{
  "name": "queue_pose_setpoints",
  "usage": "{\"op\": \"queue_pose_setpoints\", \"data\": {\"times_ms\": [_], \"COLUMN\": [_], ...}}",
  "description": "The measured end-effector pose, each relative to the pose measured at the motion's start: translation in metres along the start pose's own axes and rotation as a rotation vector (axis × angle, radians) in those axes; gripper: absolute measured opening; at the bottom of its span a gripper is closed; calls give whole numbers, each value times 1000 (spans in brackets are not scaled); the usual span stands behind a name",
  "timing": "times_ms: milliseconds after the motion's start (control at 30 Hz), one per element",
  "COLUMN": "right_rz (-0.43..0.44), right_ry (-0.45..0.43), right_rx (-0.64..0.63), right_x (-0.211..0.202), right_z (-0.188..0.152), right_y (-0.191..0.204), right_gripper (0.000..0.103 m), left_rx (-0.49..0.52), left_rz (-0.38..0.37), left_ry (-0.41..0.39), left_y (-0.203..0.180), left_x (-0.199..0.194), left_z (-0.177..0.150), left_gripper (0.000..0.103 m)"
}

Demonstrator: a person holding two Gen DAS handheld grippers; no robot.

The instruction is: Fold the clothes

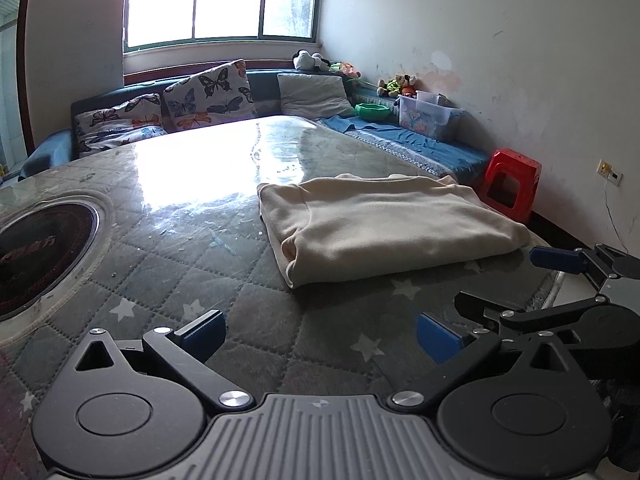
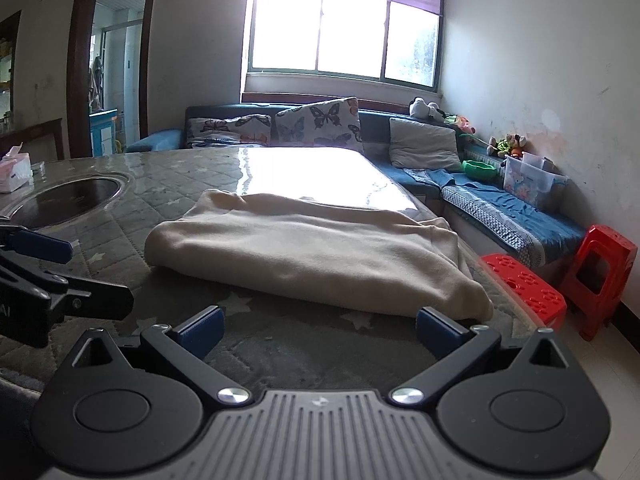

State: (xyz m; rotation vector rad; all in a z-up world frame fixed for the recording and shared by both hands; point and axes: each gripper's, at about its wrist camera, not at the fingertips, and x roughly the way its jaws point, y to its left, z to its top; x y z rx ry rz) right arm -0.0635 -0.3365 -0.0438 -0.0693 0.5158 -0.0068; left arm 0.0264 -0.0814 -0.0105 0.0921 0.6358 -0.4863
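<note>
A cream garment [image 1: 384, 224] lies folded into a thick rectangle on the quilted table cover [image 1: 168, 272], near the table's right edge. In the right wrist view the same garment [image 2: 312, 252] fills the middle, just beyond my fingers. My left gripper [image 1: 320, 336] hovers open in front of the garment with nothing between its blue pads. My right gripper [image 2: 318, 330] is open too, close to the garment's near edge and apart from it. The right gripper [image 1: 592, 280] shows at the right of the left wrist view; the left gripper [image 2: 36, 276] shows at the left of the right wrist view.
A round recessed hob [image 1: 36, 256] sits in the table at the left. A tissue pack [image 2: 14, 172] rests at the far left. Red stools [image 2: 600, 276] stand by the table's right side. A blue sofa [image 2: 500, 208] with cushions and toys lines the walls.
</note>
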Motion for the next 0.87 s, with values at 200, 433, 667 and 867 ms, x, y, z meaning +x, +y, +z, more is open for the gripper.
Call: {"op": "queue_pose_setpoints", "data": {"times_ms": [200,433,667,867], "right_rz": [7,7,6,12], "right_ry": [-5,-13,-7,4], "right_rx": [3,4,14,22], "right_x": [-8,-15,-14,-9], "right_z": [0,1,0,3], "right_y": [0,-1,0,-1], "right_gripper": [103,103,103,103], "left_rx": [6,16,15,7], "left_rz": [16,16,8,19], "left_ry": [-5,-8,1,7], "left_y": [-4,-9,-11,-6], "left_x": [-8,-12,-9,-4], "left_z": [-3,-4,-3,2], "left_gripper": [103,103,103,103]}}
